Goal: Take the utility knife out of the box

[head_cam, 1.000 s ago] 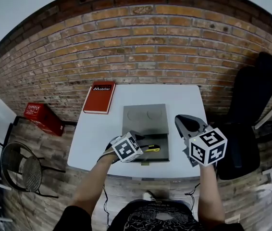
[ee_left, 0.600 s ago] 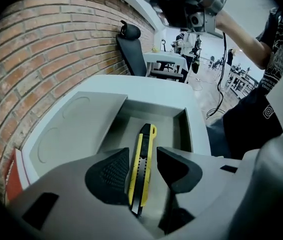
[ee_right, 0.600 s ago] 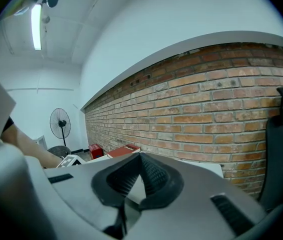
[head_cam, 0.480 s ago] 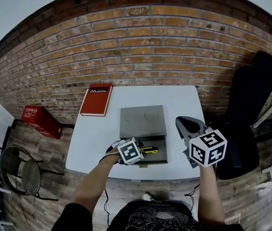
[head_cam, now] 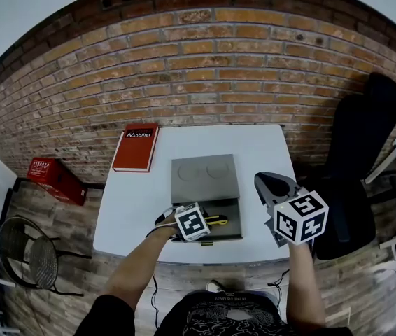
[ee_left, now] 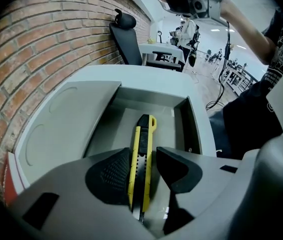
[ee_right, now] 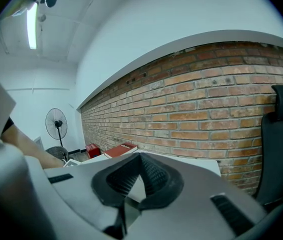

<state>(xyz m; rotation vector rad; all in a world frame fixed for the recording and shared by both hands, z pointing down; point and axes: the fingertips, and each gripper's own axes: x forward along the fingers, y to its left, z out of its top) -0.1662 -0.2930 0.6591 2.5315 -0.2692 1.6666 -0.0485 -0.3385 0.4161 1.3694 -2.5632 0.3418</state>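
1. One square white table (head_cam: 135, 201)
2. On the table: one open grey plastic box (head_cam: 205, 180), one yellow-and-black utility knife (ee_left: 144, 134), one red hardcover book (head_cam: 134, 146)
3. Beside the table: one red plastic crate (head_cam: 54, 177), one black office chair (head_cam: 362, 145)
4. Above the table: two grey two-jaw grippers, the left gripper (ee_left: 142, 156) and the right gripper (ee_right: 140, 159)

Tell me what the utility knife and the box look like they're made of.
Utility knife: likely hard plastic, glossy yellow shell with black ribbed slider. Box: matte grey, smooth walls, round recesses pressed into the lid; probably moulded plastic, though painted metal is possible.
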